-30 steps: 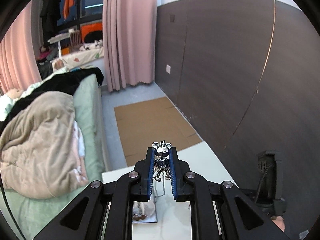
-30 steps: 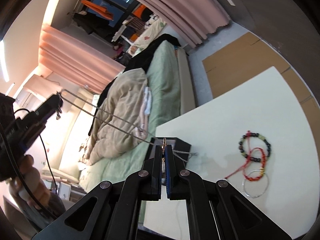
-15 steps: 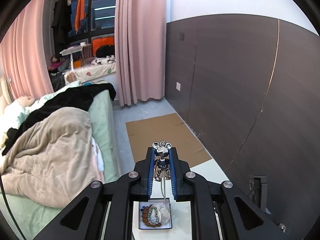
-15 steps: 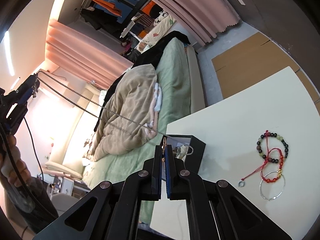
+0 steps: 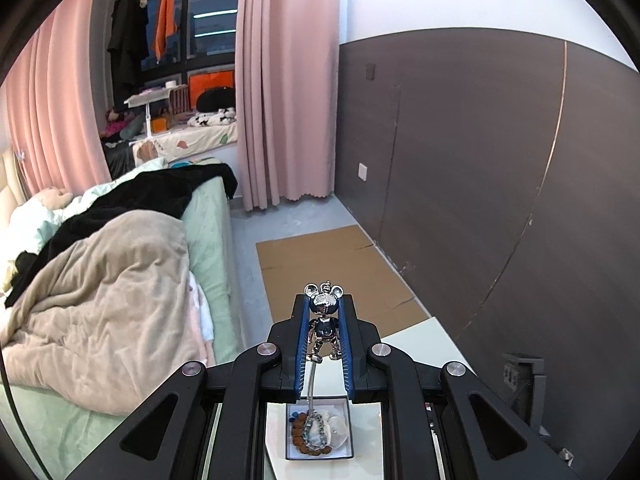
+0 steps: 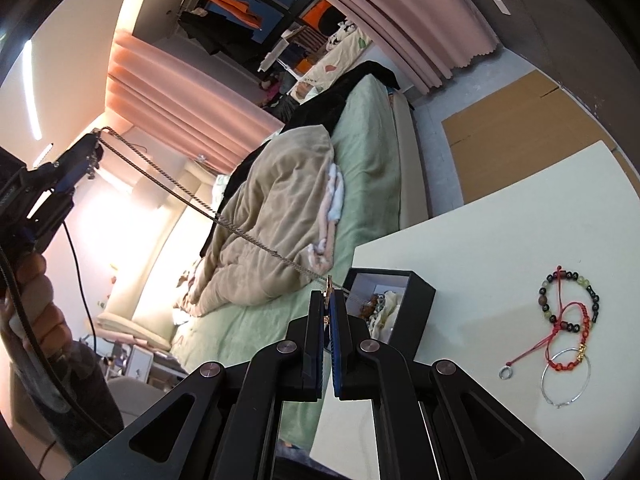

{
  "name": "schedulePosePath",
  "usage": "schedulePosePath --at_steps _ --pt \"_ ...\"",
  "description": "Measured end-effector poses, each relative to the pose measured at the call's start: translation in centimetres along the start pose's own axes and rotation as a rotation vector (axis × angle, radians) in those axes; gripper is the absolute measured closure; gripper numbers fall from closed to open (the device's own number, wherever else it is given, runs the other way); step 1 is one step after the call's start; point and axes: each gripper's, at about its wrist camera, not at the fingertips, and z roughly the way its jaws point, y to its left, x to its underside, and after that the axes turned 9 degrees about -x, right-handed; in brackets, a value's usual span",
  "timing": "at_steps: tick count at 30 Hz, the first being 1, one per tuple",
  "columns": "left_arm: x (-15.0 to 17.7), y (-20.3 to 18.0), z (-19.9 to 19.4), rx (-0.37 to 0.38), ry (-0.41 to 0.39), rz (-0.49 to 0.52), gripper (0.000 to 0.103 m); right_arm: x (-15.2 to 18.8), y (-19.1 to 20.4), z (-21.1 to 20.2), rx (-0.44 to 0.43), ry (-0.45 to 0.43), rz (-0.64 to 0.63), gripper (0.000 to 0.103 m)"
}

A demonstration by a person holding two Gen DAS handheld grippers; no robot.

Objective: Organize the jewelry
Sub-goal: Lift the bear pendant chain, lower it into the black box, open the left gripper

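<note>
Two views. Left wrist: your left tool (image 5: pixel 325 334) is clamped on the silver bear pendant (image 5: pixel 324 320), held high so its chain (image 5: pixel 310 384) hangs straight down into the black box (image 5: pixel 319 430) on the tabletop (image 5: pixel 420 340). Right wrist: your right tool (image 6: pixel 328 308), nearly closed, pinches something gold, apparently the clasp (image 6: pixel 329 282), beside the box, steadying the taut chain. A beaded bracelet (image 6: pixel 568 296), red cord (image 6: pixel 560 332) and bangle (image 6: pixel 566 380) wait at right.

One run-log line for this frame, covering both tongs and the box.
left tongs: shut on bear pendant | right tongs: shut on chain | chain end in jewelry box | bracelets on table
</note>
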Motion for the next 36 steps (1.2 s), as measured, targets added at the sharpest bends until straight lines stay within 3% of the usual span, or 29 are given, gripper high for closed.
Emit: schedulePosePath --at_steps 15,20,30,32,34,36 --pt "7.2 0.9 8.9 0.081 0.167 -0.082 0.088 0.1 0.1 0.3 0.025 0.014 -0.014 0.098" --pt "9.7 1.3 11.5 0.075 0.213 -0.113 0.088 0.1 0.1 0.5 0.032 0.019 -0.014 0.098" --pt "14.1 3.4 17.2 0.121 0.380 -0.226 0.087 0.3 -0.2 3.5 0.064 0.069 -0.018 0.098" --pt "14.2 4.2 17.0 0.114 0.370 -0.242 0.077 0.3 -0.3 4.2 0.073 0.078 -0.025 0.098" --pt "14.2 4.8 16.5 0.117 0.347 -0.260 0.050 0.2 -0.5 5.0 0.089 0.089 -0.026 0.098" --pt "14.2 5.4 16.1 0.109 0.324 -0.270 0.047 0.3 -0.9 5.9 0.107 0.106 -0.016 0.098"
